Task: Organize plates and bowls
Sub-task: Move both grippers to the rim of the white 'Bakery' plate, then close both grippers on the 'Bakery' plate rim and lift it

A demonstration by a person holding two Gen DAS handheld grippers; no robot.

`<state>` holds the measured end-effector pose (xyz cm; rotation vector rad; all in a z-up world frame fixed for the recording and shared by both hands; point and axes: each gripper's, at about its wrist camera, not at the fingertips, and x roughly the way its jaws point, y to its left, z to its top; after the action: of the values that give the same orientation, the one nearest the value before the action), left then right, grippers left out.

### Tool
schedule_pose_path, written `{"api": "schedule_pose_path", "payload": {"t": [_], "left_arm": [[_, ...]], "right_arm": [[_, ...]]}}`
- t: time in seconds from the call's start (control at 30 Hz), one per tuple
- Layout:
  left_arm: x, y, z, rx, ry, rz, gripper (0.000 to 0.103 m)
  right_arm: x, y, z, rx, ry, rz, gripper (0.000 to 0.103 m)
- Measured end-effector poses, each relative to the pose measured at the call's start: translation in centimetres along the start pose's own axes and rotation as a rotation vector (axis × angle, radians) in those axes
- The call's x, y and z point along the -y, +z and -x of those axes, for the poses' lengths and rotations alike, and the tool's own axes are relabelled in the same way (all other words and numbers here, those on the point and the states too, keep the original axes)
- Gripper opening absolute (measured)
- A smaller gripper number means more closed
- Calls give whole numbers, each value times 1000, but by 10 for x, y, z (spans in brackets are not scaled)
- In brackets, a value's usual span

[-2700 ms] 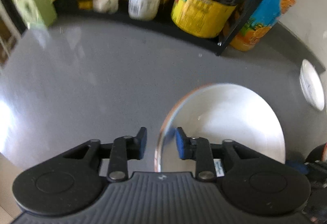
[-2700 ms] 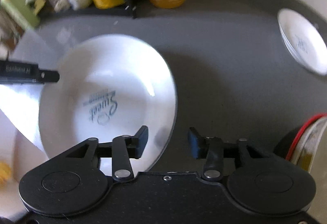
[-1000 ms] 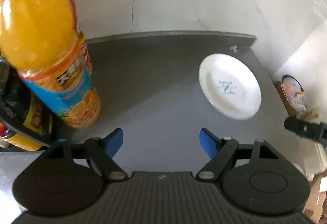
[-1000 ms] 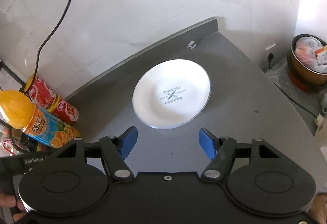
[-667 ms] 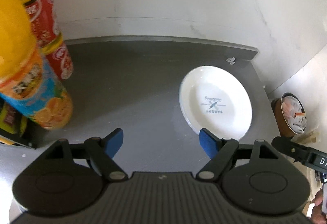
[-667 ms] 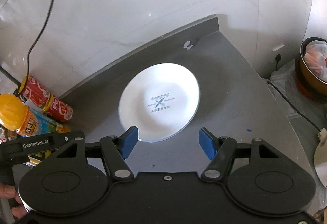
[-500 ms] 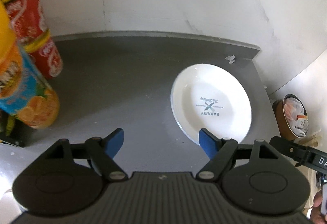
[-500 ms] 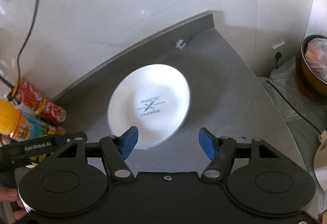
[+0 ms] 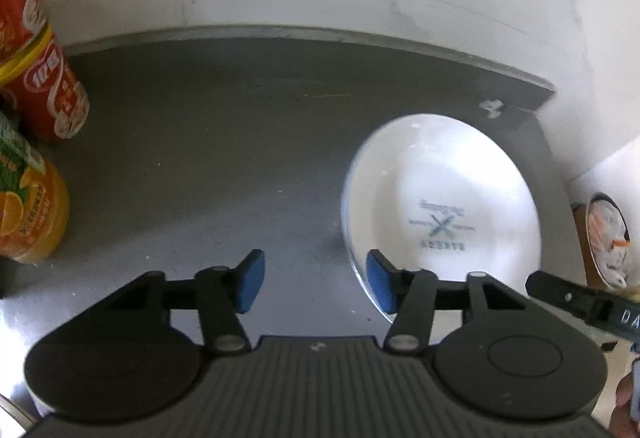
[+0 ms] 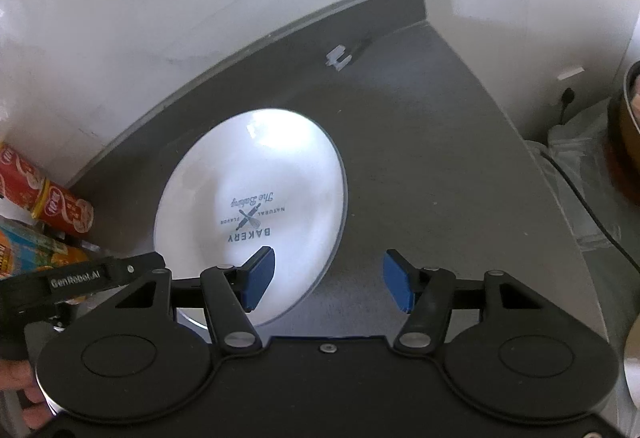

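Plate-hunting is under way again: both tools have swung away from the bottle rack and the first dish they were handling, and now bear on a round white ceramic plate with blue "BAKERY" lettering (image 10: 256, 214), lying flat near the back corner of the dark grey countertop (image 10: 432, 166). The left gripper (image 9: 316, 280) has narrowed its blue-padded jaws in the last half second, though they remain parted and empty, the right-hand pad at the plate's near-left rim. The right gripper (image 10: 328, 284) hangs spread wide, gripping nothing, straddling the plate's near-right edge. Red drink cans (image 9: 52, 94) and an orange juice bottle (image 9: 28, 210) stand well off to the left. I'd judge this plate is next for collecting.
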<state>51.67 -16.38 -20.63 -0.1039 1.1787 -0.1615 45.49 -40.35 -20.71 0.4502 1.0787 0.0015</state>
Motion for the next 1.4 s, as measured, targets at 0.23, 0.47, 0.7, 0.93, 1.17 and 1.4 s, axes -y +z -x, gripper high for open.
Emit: {"api": "schedule_pose_path", "payload": {"t": [0.23,0.47,0.7,0.93,1.17,1.4], "left_arm": [[-2,6,-9,-3,-46,43,37],[10,7,-18,-16,-50,7,23],[7,4,-22,-28,-94,77,14],[10,2,-13,-8,-82,36,14],[4,-2,4,-6,-78,51,13],[-6,-10,25,-10,-104,80,13]], "right_arm": [[2,1,-22,-29,56,-21,48],[0,0,-27,-13,74,-9,33],[2,-3,-27,10,60,37,15],[-6,-13,-14,71,61,61,14],[-15,-20,1,83,75,86,14],[-32,-32,27,101,74,134,14]]}}
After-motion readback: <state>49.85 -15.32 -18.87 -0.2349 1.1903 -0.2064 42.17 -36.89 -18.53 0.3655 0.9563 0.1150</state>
